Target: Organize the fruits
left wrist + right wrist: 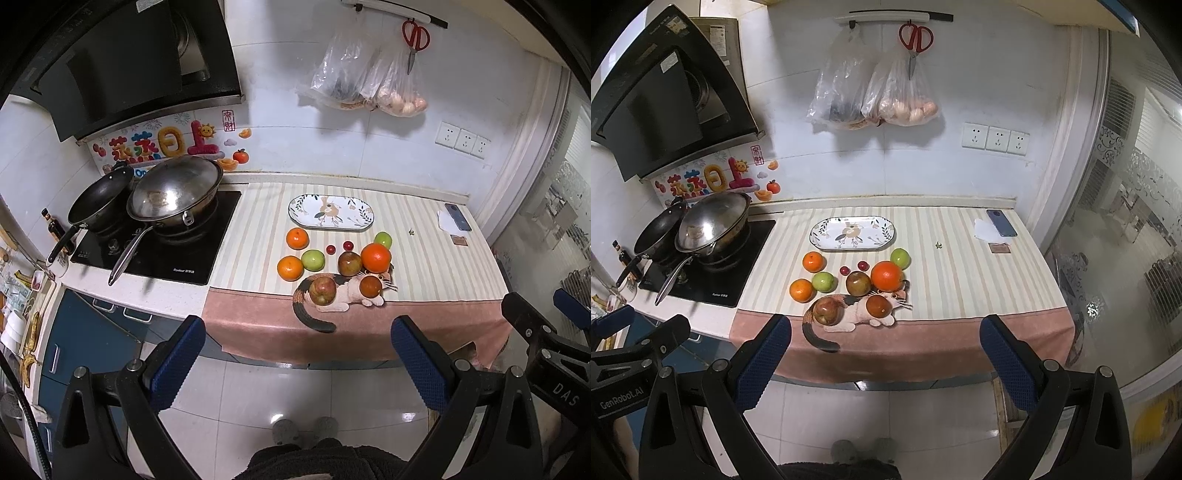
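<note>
- On the striped cloth (960, 258), the fruit sits in a loose cluster just at 6 o'clock of the empty oval plate (886, 236); nothing is on the plate yet.
- At the left of the cluster, two small oranges (813, 261) (802, 290) and a green apple (824, 282) lie apart from one another: firm, round, likely to roll if nudged, best taken across the widest part.
- Toward the middle, a reddish apple (827, 311) rests on the printed cat, near the cloth's front edge at 6 o'clock; a knock could send it off the counter.
- Two tiny red fruits (844, 270) (863, 265) look light and soft, calling for a gentle pinch.
- At the right, the large orange (886, 275) touches a brownish apple (858, 283); another dark fruit (878, 306) and a second green apple (900, 258) sit close by, so fingers have little room there.
- Open cloth lies at 3 o'clock of the cluster; the stove with pans (701, 229) crowds 9 o'clock.
- Left gripper (297, 363) and right gripper (885, 362) both hover off the counter's front, fingers spread wide, holding nothing.
</note>
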### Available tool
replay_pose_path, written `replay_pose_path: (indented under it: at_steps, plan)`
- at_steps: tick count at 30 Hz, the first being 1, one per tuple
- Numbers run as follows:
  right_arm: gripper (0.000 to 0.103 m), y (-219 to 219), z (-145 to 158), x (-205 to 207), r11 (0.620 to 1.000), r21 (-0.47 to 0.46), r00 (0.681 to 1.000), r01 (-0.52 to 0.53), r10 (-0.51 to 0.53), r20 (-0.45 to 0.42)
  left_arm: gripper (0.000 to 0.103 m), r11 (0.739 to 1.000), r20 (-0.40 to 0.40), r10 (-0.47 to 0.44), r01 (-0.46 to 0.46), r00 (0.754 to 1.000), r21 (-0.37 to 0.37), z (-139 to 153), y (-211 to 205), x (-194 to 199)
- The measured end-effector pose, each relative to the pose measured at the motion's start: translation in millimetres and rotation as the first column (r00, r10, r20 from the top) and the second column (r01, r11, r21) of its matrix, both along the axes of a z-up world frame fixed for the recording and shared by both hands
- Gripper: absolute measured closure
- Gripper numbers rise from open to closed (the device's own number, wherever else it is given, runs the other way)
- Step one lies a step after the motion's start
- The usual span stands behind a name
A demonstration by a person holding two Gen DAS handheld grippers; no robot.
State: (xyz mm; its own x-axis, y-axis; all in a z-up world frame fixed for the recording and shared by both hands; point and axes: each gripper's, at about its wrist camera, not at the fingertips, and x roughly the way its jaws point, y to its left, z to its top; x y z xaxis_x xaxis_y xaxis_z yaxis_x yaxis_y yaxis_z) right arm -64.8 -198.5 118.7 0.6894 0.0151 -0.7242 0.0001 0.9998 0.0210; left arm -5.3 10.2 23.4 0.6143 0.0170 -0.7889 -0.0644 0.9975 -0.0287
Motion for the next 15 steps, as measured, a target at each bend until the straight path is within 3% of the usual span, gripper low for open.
replay_pose_path:
  at_steps: [15]
  plan:
    - [0.000,1.2,0.8,-1.8,1.000,0.005,1.000,-0.001,0.001,-0.002,0.000,1.000,0.007,0.002,-0.002,1.000,0.002,2.4,-0.9,-5.5]
